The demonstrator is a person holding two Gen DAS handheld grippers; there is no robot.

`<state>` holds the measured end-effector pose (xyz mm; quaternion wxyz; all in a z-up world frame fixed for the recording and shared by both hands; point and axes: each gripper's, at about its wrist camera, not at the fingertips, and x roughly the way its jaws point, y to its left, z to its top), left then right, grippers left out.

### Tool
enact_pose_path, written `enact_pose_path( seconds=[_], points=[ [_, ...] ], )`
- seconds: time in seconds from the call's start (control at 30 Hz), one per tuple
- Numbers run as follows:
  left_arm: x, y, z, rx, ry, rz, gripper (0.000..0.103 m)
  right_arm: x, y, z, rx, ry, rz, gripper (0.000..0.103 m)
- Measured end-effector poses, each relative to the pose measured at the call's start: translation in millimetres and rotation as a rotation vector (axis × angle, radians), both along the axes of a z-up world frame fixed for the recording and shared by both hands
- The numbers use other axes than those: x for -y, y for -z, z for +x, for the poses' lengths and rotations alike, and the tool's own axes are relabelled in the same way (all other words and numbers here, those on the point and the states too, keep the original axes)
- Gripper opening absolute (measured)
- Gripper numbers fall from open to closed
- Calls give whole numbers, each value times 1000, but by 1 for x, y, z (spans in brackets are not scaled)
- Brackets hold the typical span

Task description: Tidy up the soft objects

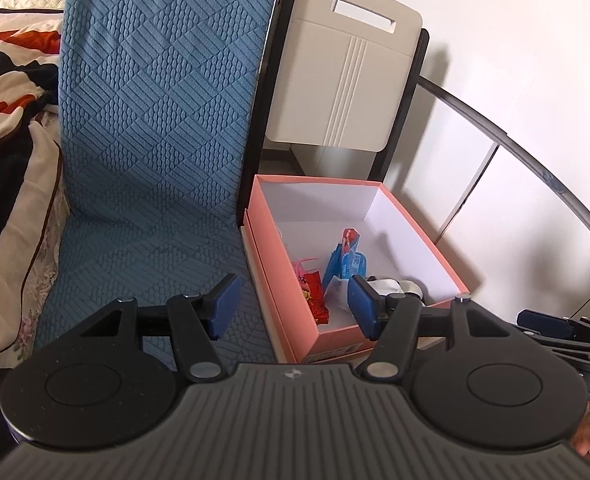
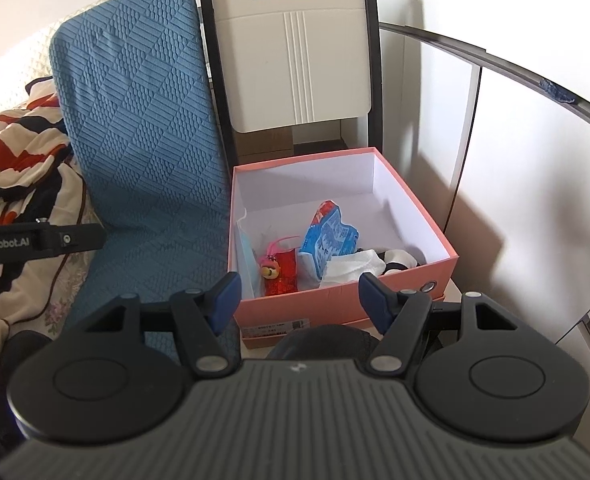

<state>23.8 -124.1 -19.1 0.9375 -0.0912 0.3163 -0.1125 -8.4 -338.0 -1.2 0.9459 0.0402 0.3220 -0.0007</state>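
Both claws, left claw (image 1: 291, 306) and right claw (image 2: 297, 300), gape half-open and empty, the right nearer the pink box (image 2: 411, 196), whose soft jumble lies at twelve o'clock.

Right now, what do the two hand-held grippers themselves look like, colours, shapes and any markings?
The left hand-held gripper and the right hand-held gripper look alike: a grey ribbed body with a small white logo, two round black discs, black angular linkage arms with silver pivot pins, and flat dark blue finger pads. In the right wrist view, the left one's black side bar reads "GenRobot.AI" in white. No cables or sleeves are visible.
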Motion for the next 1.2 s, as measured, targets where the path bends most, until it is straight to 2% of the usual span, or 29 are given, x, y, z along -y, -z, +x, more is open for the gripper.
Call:
enact_pose_path(
  seconds=[0.03, 0.07, 0.1, 0.13, 0.17, 0.2, 0.37, 1.2],
  points=[
    [0, 0, 0, 0, -1, -1, 69, 1, 0, 1, -1, 0, 2, 67],
    [-1, 0, 0, -2, -1, -2, 79, 1, 0, 1, -2, 0, 4, 67],
    [-1, 0, 0, -3, -1, -3, 85, 2, 1, 2, -1, 4, 8, 68],
    [-1, 0, 1, -3, -2, -6, 93, 3, 2, 3, -1, 7, 11, 73],
    [-2, 1, 0, 4, -2, -13, 96, 4, 3, 5, -2, 9, 14, 91],
    [-2, 0, 0, 13, -2, -19, 97, 4, 4, 6, 1, 10, 16, 102],
    [-2, 1, 3, 27, -12, -5, 103, 0, 10, 13, 0, 10, -17, 103],
    [1, -1, -2, 11, -21, 30, 103, 0, 8, 4, 0, 14, -12, 103]
  ],
)
